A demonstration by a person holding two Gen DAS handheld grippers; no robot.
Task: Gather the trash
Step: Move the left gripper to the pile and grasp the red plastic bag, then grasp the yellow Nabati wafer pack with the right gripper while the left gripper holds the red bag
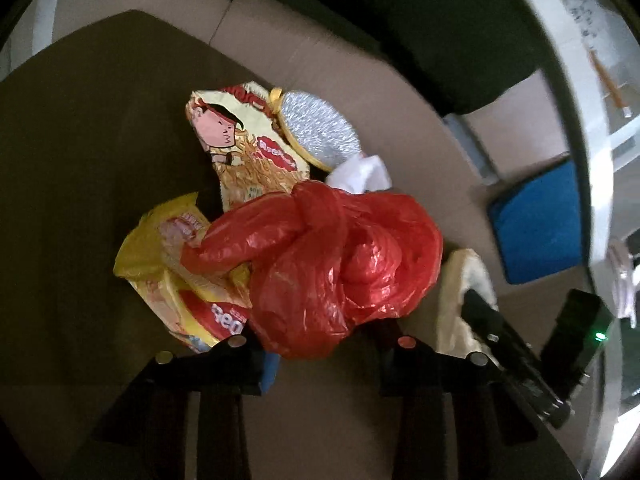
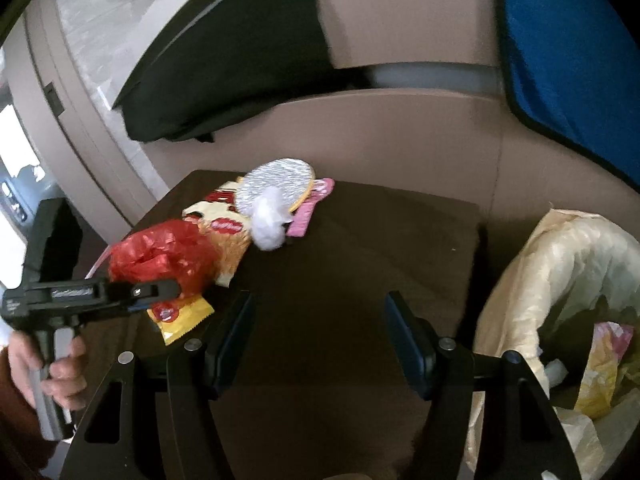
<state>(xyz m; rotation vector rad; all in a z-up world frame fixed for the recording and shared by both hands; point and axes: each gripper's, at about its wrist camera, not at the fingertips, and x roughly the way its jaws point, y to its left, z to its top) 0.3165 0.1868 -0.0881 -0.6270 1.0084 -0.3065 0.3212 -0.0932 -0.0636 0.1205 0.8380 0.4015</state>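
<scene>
Left wrist – fingers (image 1: 280, 364) half-open around red bag (image 1: 320, 264).

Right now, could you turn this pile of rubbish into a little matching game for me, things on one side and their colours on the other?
Things:
1. knotted plastic bag
2. round foil lid
3. crumpled tissue
4. bin liner

Colours:
A. white
B. cream
C. red
D. silver with a yellow rim

Pairs: 1-C, 2-D, 3-A, 4-B
</scene>
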